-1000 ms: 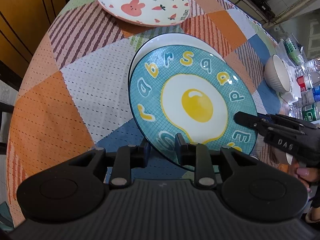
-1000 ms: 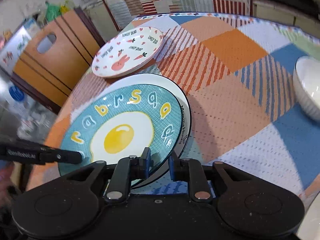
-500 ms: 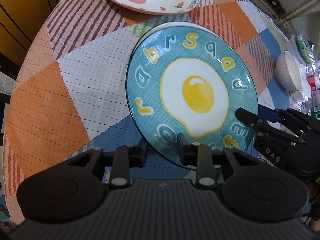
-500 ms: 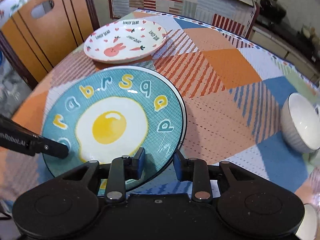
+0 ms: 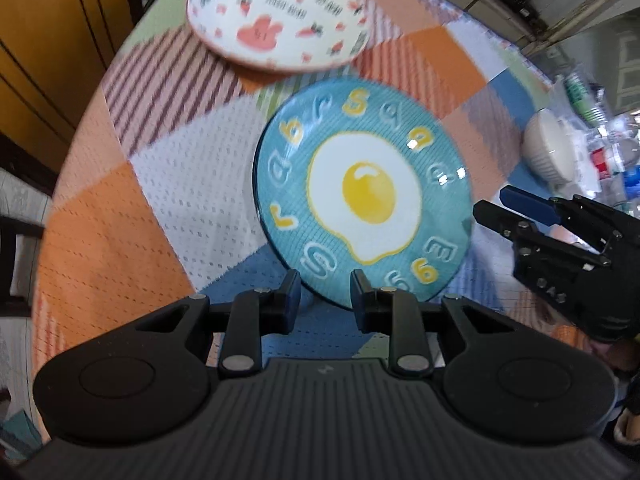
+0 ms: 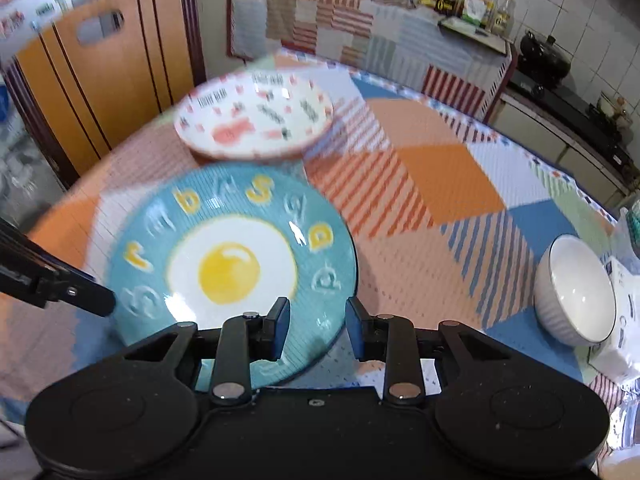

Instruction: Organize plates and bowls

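Note:
A teal plate with a fried-egg picture (image 5: 362, 196) lies on the patchwork tablecloth; it also shows in the right wrist view (image 6: 228, 268). The white plate seen under it earlier is hidden. My left gripper (image 5: 322, 294) is open, its fingers just off the plate's near rim. My right gripper (image 6: 314, 328) is open, pulled back above the plate's near edge; it also shows at the right of the left wrist view (image 5: 492, 206). A white plate with a pink bunny (image 5: 276, 12) lies beyond. A white ribbed bowl (image 6: 574, 290) stands at the right.
The round table's edge (image 5: 76, 128) curves along the left, with a wooden chair back (image 6: 92, 76) beyond it. Bottles and packets (image 5: 600, 152) crowd the far right by the bowl. A kitchen counter (image 6: 560, 92) runs behind.
Both grippers have opened and let go of the teal plate, which now lies flat over the white plate. Both have drawn back a little; the right one has risen.

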The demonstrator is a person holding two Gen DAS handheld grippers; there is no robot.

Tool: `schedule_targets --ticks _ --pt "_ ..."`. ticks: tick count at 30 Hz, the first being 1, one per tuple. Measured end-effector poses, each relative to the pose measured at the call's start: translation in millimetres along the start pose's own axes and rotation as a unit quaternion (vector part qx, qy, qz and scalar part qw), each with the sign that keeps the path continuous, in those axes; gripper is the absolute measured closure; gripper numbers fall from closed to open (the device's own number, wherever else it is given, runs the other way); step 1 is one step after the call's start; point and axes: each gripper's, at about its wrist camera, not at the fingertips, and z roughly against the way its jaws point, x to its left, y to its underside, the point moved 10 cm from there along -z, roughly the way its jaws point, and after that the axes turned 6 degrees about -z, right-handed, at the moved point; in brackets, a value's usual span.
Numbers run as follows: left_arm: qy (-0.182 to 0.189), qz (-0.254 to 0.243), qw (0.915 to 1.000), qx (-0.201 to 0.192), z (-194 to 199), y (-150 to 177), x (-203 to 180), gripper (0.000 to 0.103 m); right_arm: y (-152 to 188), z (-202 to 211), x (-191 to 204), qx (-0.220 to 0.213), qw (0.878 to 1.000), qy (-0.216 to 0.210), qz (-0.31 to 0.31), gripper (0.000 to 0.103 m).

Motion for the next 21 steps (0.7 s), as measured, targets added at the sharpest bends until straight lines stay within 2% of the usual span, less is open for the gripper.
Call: schedule_targets --ticks 2,4,6,9,16,19,21 --pt "-0.002 -0.014 0.9998 -0.015 15.3 -5.9 -3.2 0.078 -10.4 17.5 0.4 -0.011 1.0 -0.019 -0.012 0.068" --pt "-0.025 -0.02 0.9986 -0.042 31.4 -14.2 -1.7 0.078 -19.5 34.1 2.8 -0.019 0.999 -0.037 -0.016 0.068" --pt "-0.044 -0.03 0.9964 -0.067 46.2 -22.3 -1.2 0.078 -25.8 48.6 9.3 -0.026 0.998 -0.052 0.006 0.068" --pt "-0.043 -0.033 0.9946 -0.088 63.9 -33.1 0.0 0.077 -35.8 67.0 17.0 -0.044 0.997 -0.057 0.032 0.067" --pt "-0.071 -0.06 0.9886 -0.119 89.7 -68.9 6.4 0.071 -68.7 90.4 33.6 -0.075 0.991 -0.078 0.072 0.051" --pt "-0.081 -0.068 0.9862 -0.127 93.3 -84.8 12.6 0.061 -85.1 90.5 38.5 -0.089 0.989 -0.091 0.074 0.04" --pt "-0.088 -0.075 0.9846 -0.131 94.7 -94.3 17.5 0.056 -95.7 86.9 41.0 -0.096 0.987 -0.1 0.082 0.037"
